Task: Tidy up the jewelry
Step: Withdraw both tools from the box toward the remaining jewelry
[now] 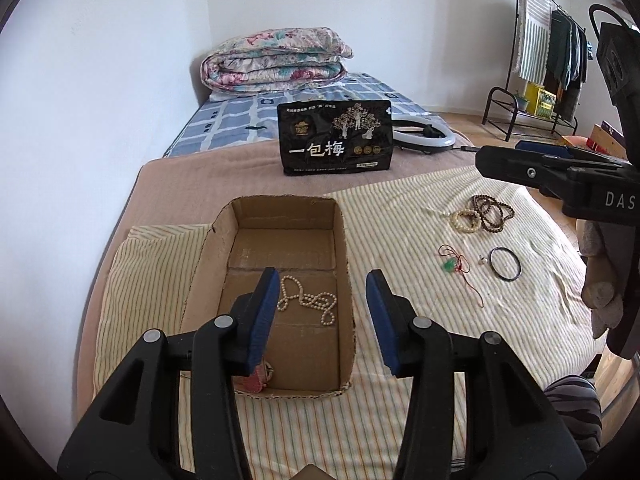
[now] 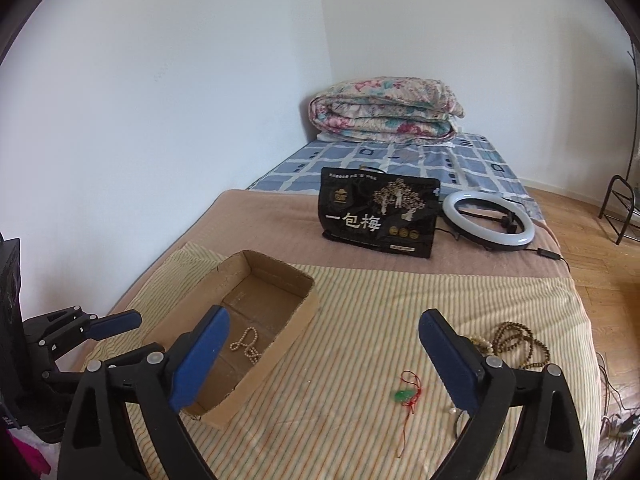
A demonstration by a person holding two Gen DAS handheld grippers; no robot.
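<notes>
Cardboard box (image 1: 344, 240) holds a pearl necklace (image 1: 308, 302), pink item half-hidden behind spread left gripper (image 1: 324, 312); black ring (image 2: 459, 420) obscured by empty, spread right gripper (image 2: 324, 364).

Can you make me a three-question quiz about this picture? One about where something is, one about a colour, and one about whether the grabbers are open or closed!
1. Where is the pearl necklace?
A. inside the cardboard box
B. on the folded quilt
C. hanging on the clothes rack

2. What colour is the string with the green charm?
A. blue
B. red
C. white

3. How is the left hand-held gripper?
A. shut on a bracelet
B. shut on nothing
C. open and holding nothing

Answers:
1 A: the pearl necklace lies on the floor of the cardboard box.
2 B: the string with the green charm is red, lying on the striped cloth.
3 C: the left hand-held gripper has its blue pads spread wide apart with nothing between them.
</notes>
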